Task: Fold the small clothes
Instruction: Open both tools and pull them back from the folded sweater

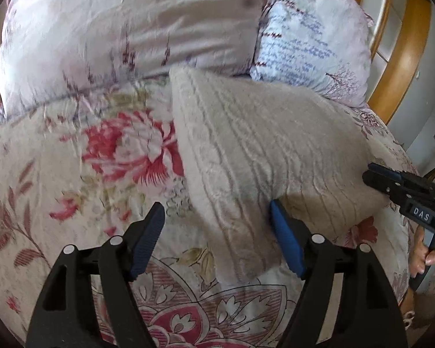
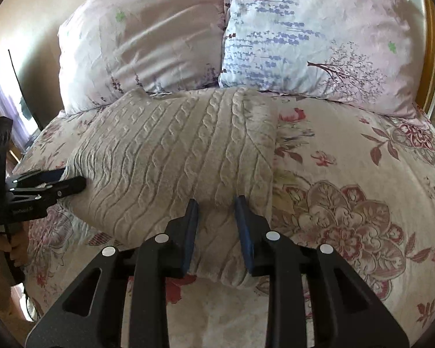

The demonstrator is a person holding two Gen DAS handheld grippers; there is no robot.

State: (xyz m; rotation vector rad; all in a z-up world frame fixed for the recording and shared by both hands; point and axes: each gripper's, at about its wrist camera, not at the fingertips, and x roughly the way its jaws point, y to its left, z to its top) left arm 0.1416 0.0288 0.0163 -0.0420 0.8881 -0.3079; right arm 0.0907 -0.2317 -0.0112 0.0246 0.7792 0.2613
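Observation:
A beige cable-knit sweater (image 1: 261, 150) lies folded on a floral bedspread (image 1: 72, 174); it also shows in the right wrist view (image 2: 174, 150). My left gripper (image 1: 217, 220) is open, its jaws astride the sweater's near edge. Seen from the right wrist view, the left gripper (image 2: 72, 181) sits at the sweater's left edge. My right gripper (image 2: 216, 206) is partly closed on a raised fold of the sweater's near edge. Seen from the left wrist view, the right gripper (image 1: 371, 174) touches the sweater's right edge.
Two pale floral pillows (image 2: 148, 37) (image 2: 319, 37) lie against the head of the bed behind the sweater. A wooden headboard (image 1: 403, 58) curves at the right. The bedspread (image 2: 348, 174) extends right of the sweater. A hand (image 1: 429, 255) holds the right gripper's handle.

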